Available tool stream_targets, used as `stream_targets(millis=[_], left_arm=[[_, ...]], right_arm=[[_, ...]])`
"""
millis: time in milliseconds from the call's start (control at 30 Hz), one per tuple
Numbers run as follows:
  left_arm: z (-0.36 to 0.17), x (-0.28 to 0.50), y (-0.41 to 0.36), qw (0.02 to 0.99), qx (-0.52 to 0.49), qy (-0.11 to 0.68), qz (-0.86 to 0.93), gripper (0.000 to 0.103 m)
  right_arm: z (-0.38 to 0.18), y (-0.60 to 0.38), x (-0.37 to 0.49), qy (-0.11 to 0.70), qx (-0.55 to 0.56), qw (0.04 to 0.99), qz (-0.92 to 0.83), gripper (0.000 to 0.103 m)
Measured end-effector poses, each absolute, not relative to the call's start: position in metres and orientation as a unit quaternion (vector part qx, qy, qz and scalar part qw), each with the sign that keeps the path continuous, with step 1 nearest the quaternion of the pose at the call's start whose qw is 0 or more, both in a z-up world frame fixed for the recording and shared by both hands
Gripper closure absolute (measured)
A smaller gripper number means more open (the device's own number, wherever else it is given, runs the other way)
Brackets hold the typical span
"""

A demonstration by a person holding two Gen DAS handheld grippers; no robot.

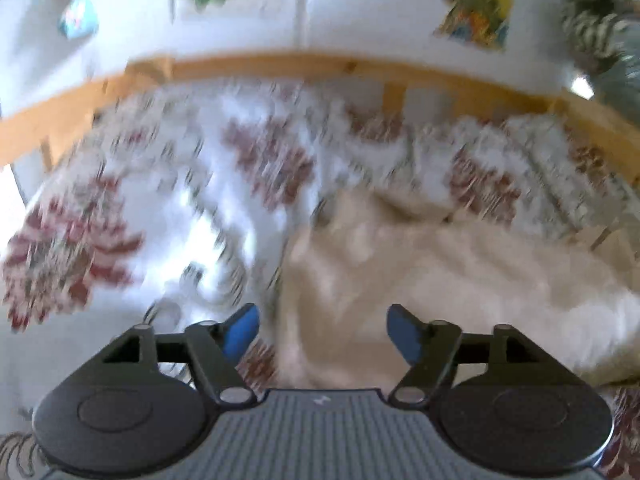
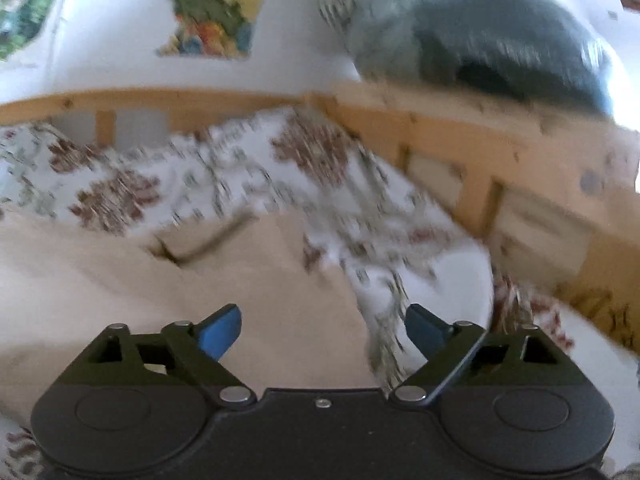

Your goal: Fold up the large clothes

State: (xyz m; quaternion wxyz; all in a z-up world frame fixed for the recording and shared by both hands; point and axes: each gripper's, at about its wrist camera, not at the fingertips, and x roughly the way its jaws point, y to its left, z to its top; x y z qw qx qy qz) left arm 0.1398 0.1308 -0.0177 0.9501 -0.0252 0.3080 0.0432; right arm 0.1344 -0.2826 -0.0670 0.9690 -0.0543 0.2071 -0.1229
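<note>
Hovering spread wide, left gripper over near left edge of cream garment; blue pads apart, nothing pinched between them. Same on right gripper: jaws gaping, empty, poised above near right corner of same cream cloth.

Garment lying on floral bedspread, rumpled, bunched toward middle, with a dark crease or hem fold visible toward far side in right wrist view. Not yet a flat, squared shape; fold judged early or between steps.

Further out: wooden bed rail running along far side and wrapping round on right. Beyond rail, pale wall with colourful pictures. Grey-blue bundle piled up on far right, blurred, identity unclear.

Both views smeared by motion; fine detail of cloth edges hard to read.

Risks from here:
- Closing on cream cloth and bedspread together, since both lie in contact and bedspread ruffles up at garment's right edge; would drag bedding along with fold.
- Catching only one layer of a bunched section; lower layer would stay put and fold would skew.
- Mismatched grasp points left and right, given uneven lie; would produce a crooked edge.
- Pulling toward right risks garment sliding against rail.
</note>
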Motion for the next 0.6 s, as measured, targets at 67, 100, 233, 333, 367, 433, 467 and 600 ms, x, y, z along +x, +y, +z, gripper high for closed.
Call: stream_targets(millis=[67,100,233,333,367,433,467,600], left_arm=[[-0.014,0.150,0.113,0.961,-0.030,0.273,0.032,0.011],[-0.015,0.162,0.102,0.963,-0.038,0.265,0.030,0.011],[-0.030,0.211,0.065,0.960,-0.067,0.273,0.015,0.011],[-0.045,0.239,0.041,0.960,-0.052,0.275,0.008,0.011],[-0.051,0.245,0.035,0.959,-0.047,0.278,0.009,0.011],[-0.060,0.255,0.028,0.958,-0.037,0.284,0.016,0.012],[-0.065,0.259,0.026,0.957,-0.029,0.289,0.018,0.014],[-0.080,0.262,0.030,0.953,-0.021,0.301,0.014,0.014]], right_arm=[[-0.062,-0.267,0.128,0.170,-0.067,0.978,-0.104,0.003],[-0.059,-0.259,0.128,0.157,-0.069,0.981,-0.094,0.001],[-0.051,-0.221,0.144,0.144,-0.074,0.986,-0.039,0.001],[-0.053,-0.191,0.166,0.144,-0.081,0.986,-0.012,0.001],[-0.056,-0.183,0.176,0.149,-0.083,0.985,-0.010,0.001],[-0.063,-0.169,0.193,0.160,-0.088,0.983,-0.012,0.001],[-0.068,-0.163,0.199,0.167,-0.094,0.981,-0.012,0.001],[-0.087,-0.153,0.214,0.190,-0.122,0.974,-0.015,0.001]])
